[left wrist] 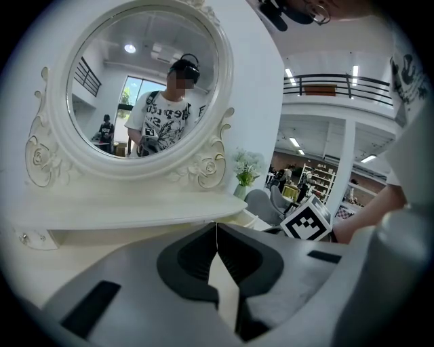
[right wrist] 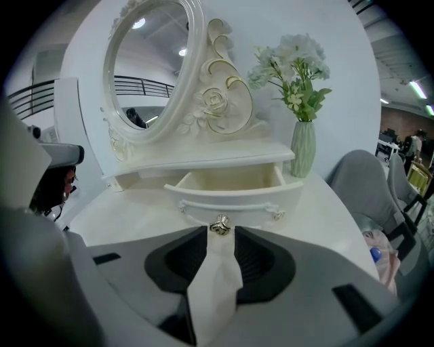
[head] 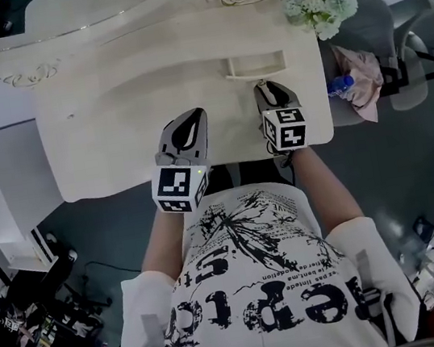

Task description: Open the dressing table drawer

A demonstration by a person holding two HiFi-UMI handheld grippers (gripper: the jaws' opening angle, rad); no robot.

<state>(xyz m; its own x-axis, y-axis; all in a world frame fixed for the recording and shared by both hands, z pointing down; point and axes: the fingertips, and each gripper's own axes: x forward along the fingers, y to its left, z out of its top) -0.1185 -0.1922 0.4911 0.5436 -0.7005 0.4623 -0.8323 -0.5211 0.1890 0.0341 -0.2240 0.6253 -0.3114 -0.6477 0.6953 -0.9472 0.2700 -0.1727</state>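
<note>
Drawer (right wrist: 230,195) pulled out; right gripper (right wrist: 221,234) fingers parted at its knob (right wrist: 220,225); left gripper (left wrist: 217,229) fingers clenched

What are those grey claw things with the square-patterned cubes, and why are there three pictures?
They are hand-held grippers, like big tongs; a person holds one in each hand. One picture comes from a camera on the person's head, looking down at the white dressing table. The other two come from cameras riding on the grippers. The left hand-held gripper is shut and empty, facing the round mirror. The right hand-held gripper has its jaws slightly apart, with the knob of the pulled-out drawer at their tips. A vase of flowers stands on the table.
</note>
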